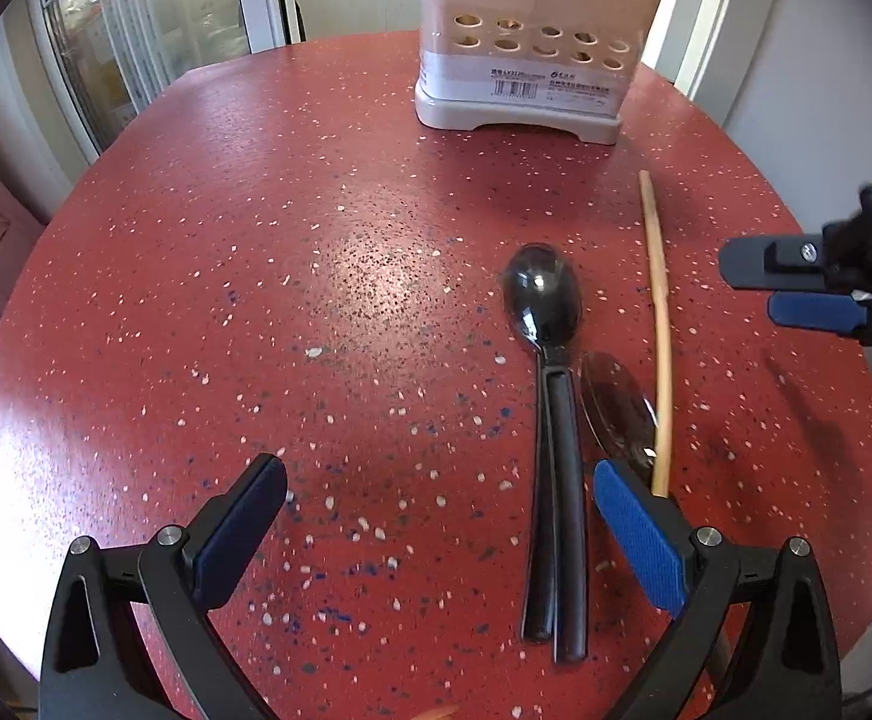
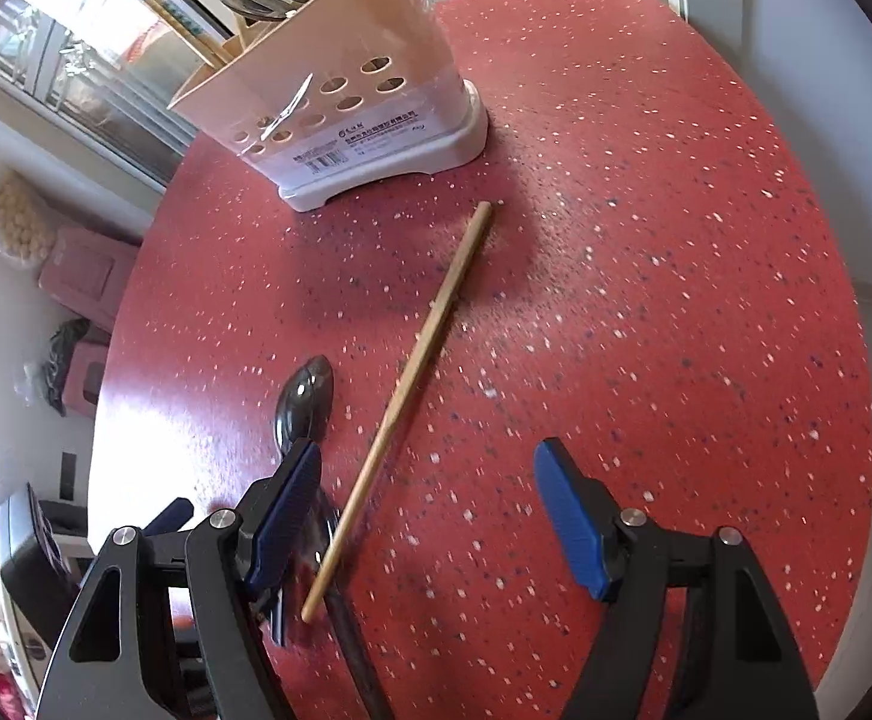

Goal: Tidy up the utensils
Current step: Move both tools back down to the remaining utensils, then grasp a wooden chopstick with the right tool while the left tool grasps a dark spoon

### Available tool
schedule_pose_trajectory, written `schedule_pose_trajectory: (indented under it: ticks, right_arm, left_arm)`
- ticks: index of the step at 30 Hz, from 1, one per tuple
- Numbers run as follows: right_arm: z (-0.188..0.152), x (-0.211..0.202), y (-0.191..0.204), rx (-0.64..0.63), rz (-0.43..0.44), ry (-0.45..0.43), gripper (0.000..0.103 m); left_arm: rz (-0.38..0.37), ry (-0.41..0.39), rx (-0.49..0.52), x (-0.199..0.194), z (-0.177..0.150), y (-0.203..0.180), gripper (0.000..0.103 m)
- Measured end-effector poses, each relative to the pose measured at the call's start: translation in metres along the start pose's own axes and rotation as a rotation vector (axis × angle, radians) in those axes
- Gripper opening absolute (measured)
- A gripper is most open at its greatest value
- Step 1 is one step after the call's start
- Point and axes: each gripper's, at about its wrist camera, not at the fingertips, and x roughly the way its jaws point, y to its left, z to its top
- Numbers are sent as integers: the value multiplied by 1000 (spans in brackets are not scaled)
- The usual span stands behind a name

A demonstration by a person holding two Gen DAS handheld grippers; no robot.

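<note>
Left wrist view: red speckled table (image 1: 256,300) w/ beige utensil holder (image 1: 526,60) at far edge, well ahead of left gripper (image 1: 439,498), which is spread wide & holds nothing; black spoon (image 1: 547,360) lies between its fingers, wooden chopstick (image 1: 658,330) just past the right finger, right gripper (image 1: 796,288) off to the right. Right wrist view: right gripper (image 2: 427,504) spread, empty, above the table (image 2: 676,240); chopstick (image 2: 412,384) runs ahead btwn its fingers twd the holder (image 2: 340,96), spoon (image 2: 307,402) by its left finger.
</note>
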Motion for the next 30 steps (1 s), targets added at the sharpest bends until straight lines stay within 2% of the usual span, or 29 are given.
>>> schedule_pose_trajectory:
  ticks: [4,7,9,10,13,15,18,23,26,28,30]
  right_arm:
    - [14,13,13,-22,-69,6,76]
    - [22,25,22,-41,-130,23,69]
    - [26,36,29,-52,-170,44,57]
    - [26,42,34,-67,-196,58,57]
    - [24,45,47,-145,-288,48,42]
    - [23,45,50,-175,-324,47,21]
    - [22,42,46,-201,-324,50,10]
    - [19,37,38,-224,-294,54,8]
    - [17,36,34,-239,-291,49,8]
    - [16,34,33,-247,-290,47,8]
    - [17,35,34,-249,-284,46,8]
  left_arm:
    - [27,0,13,5,6,0,103]
    - [47,1,21,9,11,1,103]
    - [48,9,17,12,14,4,103]
    - [42,10,14,13,15,5,103]
    - [24,7,10,13,17,8,103]
    - [13,12,12,12,19,10,103]
    - [-5,12,40,12,25,8,93]
    - [-43,40,85,13,35,5,78]
    - [-74,68,85,14,41,6,78]
    - [-86,83,95,13,44,5,68]
    - [-99,102,101,14,49,5,65]
